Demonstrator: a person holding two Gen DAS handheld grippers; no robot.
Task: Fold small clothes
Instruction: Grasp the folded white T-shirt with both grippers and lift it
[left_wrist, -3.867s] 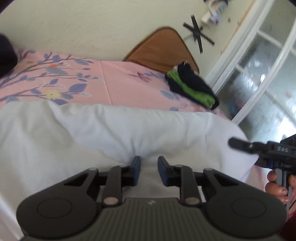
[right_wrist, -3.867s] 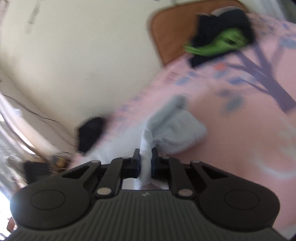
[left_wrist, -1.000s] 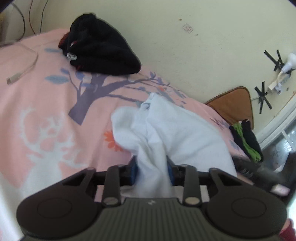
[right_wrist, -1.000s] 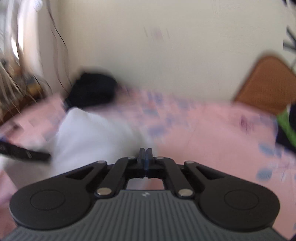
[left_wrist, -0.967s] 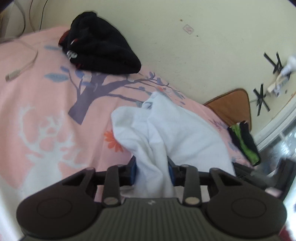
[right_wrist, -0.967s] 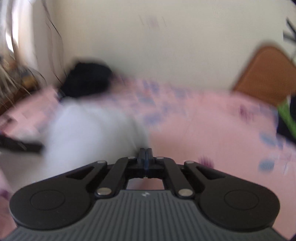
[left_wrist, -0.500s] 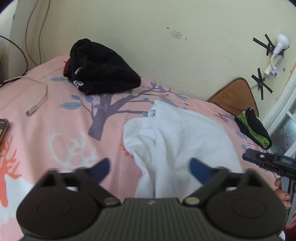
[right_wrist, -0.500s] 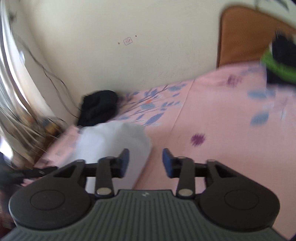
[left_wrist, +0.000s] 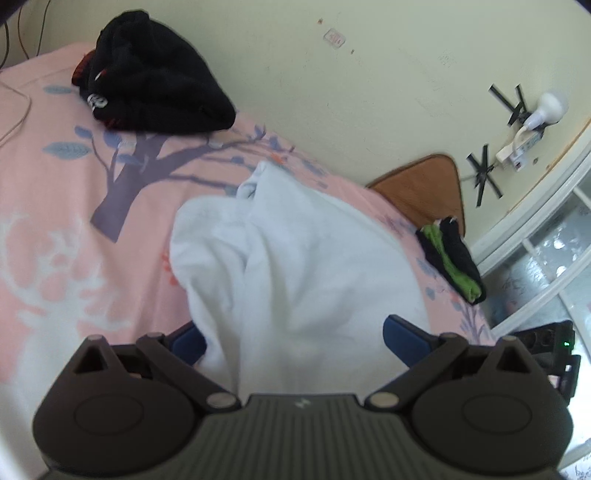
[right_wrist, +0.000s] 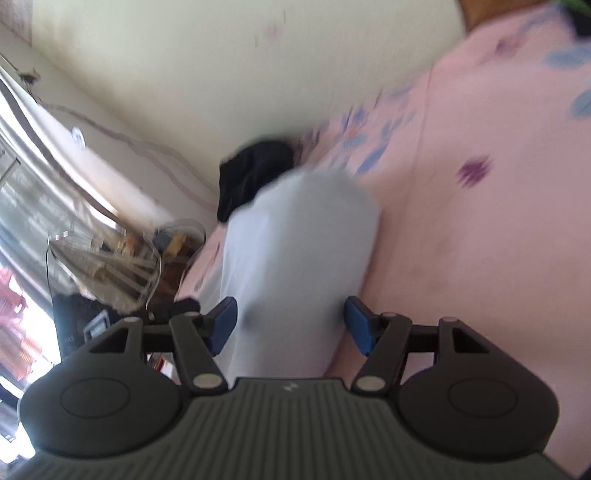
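Observation:
A white garment (left_wrist: 295, 280) lies rumpled on the pink printed bedsheet (left_wrist: 55, 206). My left gripper (left_wrist: 295, 338) is open, its blue fingertips spread wide on either side of the cloth's near end. In the right wrist view the same white garment (right_wrist: 295, 254) runs away from me, blurred. My right gripper (right_wrist: 291, 325) is open, its pads straddling the cloth. The right gripper's body shows at the left wrist view's right edge (left_wrist: 550, 343).
A black garment (left_wrist: 155, 96) lies at the bed's far side by the wall. A folded black and green garment (left_wrist: 452, 262) sits near a brown cushion (left_wrist: 424, 192). A window frame (left_wrist: 535, 236) is at right. Cluttered items (right_wrist: 122, 258) stand beside the bed.
Both grippers have opened wide and let go of the white garment, which now lies on the bed. The right gripper has swung to look along the cloth.

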